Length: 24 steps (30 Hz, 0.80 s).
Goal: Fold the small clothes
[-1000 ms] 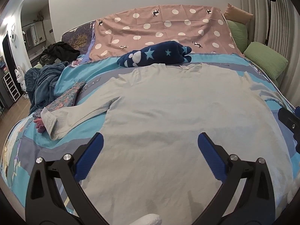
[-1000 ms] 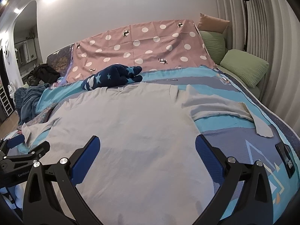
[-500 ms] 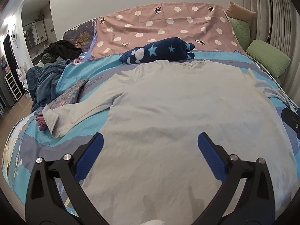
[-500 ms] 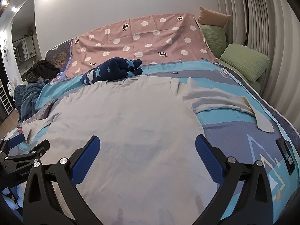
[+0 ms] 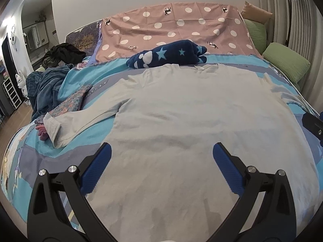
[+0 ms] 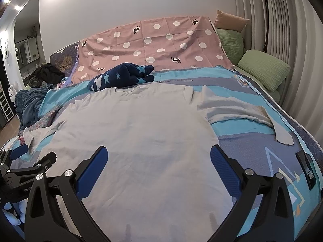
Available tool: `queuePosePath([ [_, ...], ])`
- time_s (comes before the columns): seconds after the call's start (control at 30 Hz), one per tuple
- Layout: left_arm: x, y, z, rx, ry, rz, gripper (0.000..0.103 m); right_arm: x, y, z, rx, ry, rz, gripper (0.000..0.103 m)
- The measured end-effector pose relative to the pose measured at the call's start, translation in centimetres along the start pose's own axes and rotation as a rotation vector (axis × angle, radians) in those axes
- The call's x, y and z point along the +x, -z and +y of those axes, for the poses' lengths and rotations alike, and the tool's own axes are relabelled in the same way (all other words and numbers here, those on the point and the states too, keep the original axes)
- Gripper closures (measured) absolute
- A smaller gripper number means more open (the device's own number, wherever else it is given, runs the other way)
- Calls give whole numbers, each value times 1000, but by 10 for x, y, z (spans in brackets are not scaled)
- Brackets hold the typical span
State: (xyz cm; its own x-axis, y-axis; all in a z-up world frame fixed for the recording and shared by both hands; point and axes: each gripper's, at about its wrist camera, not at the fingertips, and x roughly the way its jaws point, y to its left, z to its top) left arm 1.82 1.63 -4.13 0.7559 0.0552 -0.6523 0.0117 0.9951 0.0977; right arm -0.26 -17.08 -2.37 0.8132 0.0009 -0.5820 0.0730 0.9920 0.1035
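Note:
A light grey long-sleeved shirt (image 5: 191, 117) lies flat on the bed, collar far, hem toward me. Its left sleeve (image 5: 80, 119) stretches out to the left. In the right wrist view the shirt (image 6: 137, 133) shows with its right sleeve (image 6: 242, 111) lying out to the right. My left gripper (image 5: 161, 161) is open and empty above the shirt's lower part. My right gripper (image 6: 158, 161) is open and empty above the lower right part. The left gripper also shows in the right wrist view (image 6: 22, 165) at the left edge.
A navy star-patterned plush blanket (image 5: 167, 56) lies just beyond the collar. A pink dotted sheet (image 5: 175, 28) covers the headboard. Green pillows (image 6: 264, 70) sit at the right. A dark blue blanket (image 5: 46, 84) and floral cloth (image 5: 70, 102) lie left. A phone (image 6: 306, 167) rests near the right edge.
Both grippers have edged slightly forward and up over the shirt; the view has shifted a little. Both stay open and the shirt has not moved.

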Motion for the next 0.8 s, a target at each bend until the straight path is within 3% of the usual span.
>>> queuePosePath([
  [0.8, -7, 1, 6, -22, 16, -34, 2, -2, -1, 8, -11, -4, 4, 1],
])
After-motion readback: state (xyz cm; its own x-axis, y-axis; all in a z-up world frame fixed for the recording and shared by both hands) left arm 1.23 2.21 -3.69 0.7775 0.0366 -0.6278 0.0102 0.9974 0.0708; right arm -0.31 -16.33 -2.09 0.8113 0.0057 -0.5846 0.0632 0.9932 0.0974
